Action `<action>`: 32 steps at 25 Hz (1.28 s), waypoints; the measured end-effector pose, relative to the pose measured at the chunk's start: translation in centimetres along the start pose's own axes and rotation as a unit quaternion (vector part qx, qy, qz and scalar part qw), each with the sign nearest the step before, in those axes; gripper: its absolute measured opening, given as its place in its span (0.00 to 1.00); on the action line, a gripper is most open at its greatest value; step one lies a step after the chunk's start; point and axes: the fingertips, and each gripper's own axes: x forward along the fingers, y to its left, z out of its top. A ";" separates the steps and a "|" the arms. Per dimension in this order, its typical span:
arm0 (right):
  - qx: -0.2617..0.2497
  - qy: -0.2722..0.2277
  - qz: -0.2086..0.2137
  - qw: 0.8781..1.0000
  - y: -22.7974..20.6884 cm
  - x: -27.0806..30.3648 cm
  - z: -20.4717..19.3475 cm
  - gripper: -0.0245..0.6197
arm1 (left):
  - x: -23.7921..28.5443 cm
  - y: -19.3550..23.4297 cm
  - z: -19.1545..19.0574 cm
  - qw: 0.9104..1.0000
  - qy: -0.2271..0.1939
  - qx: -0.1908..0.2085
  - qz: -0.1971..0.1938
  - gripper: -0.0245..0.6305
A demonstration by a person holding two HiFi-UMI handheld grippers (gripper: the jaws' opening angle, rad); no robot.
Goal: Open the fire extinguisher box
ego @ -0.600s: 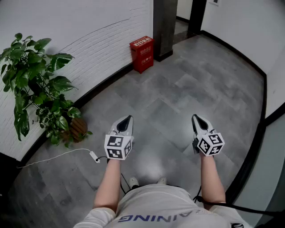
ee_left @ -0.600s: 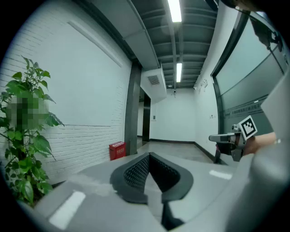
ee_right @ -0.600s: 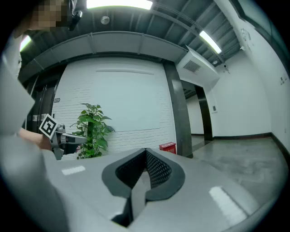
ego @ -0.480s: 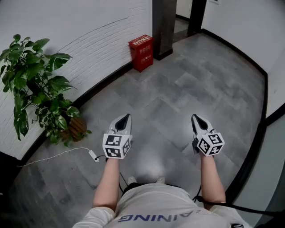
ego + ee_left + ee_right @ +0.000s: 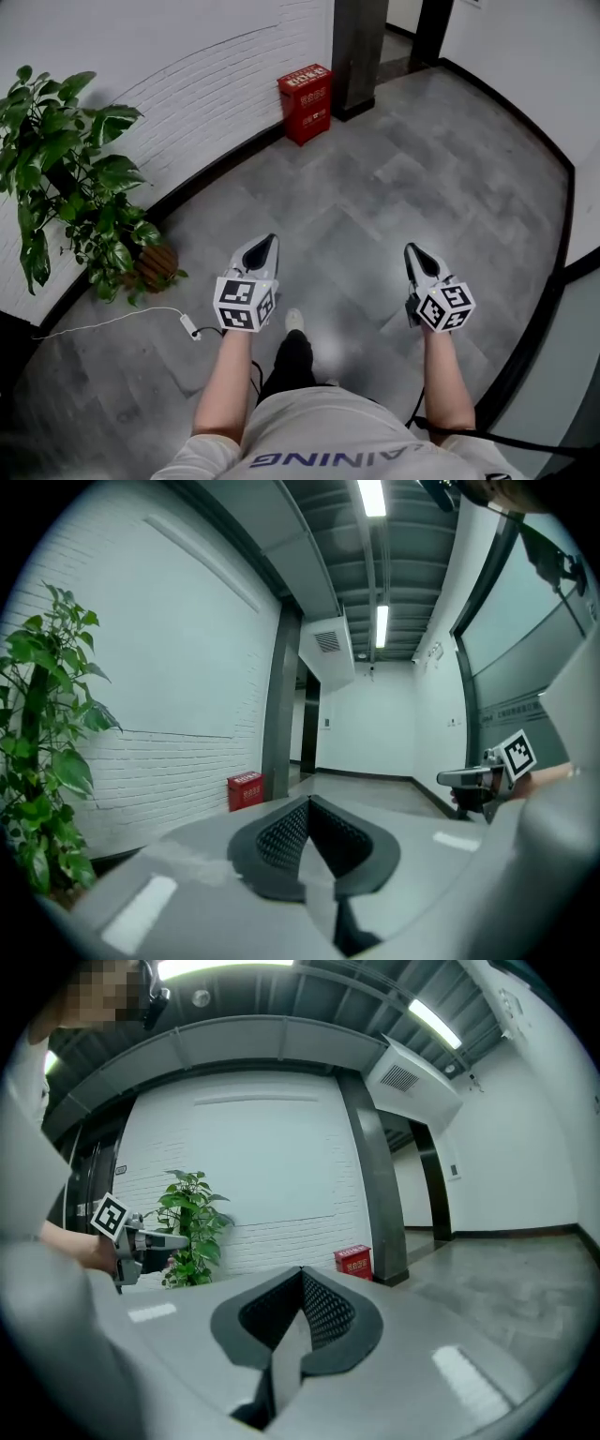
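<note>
Against the foot of the white brick wall [image 5: 187, 75], just beside the dark pillar [image 5: 358, 47], we see the red fire extinguisher box [image 5: 306, 101] standing on the grey tiled floor [image 5: 403, 187]. It looks closed, and it is far ahead of us, well apart from both grippers. In the left gripper view the box sits small and distant to the left of the jaw tips. In the right gripper view it shows just right of them, next to the pillar.

Nearer to us, we hold the left gripper [image 5: 270, 242] and the right gripper [image 5: 412, 249] low in front of the body, side by side and pointing forward over the floor. The left gripper's jaws are pressed together to a single tip with nothing between them. The right gripper's jaws are likewise pressed together and empty.

One shoe [image 5: 294, 320] is stepped forward on the floor between the two grippers. Off to the left, a leafy potted plant [image 5: 70, 178] stands by the wall. A thin white cable [image 5: 112, 322] runs across the floor to a small plug near the left gripper.
</note>
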 end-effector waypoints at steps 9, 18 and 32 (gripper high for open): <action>-0.014 -0.006 -0.027 1.000 -8.0 16.6 4.4 0.04 | 17.1 10.4 5.3 1.000 -0.017 0.010 -0.014 0.04; -0.013 -0.006 -0.024 1.000 -13.2 30.4 8.5 0.04 | 30.2 18.1 8.3 1.000 0.000 0.003 -0.023 0.04; 0.002 0.002 0.029 1.000 -29.5 51.2 12.4 0.04 | 53.0 23.3 12.4 1.000 0.011 -0.001 0.025 0.04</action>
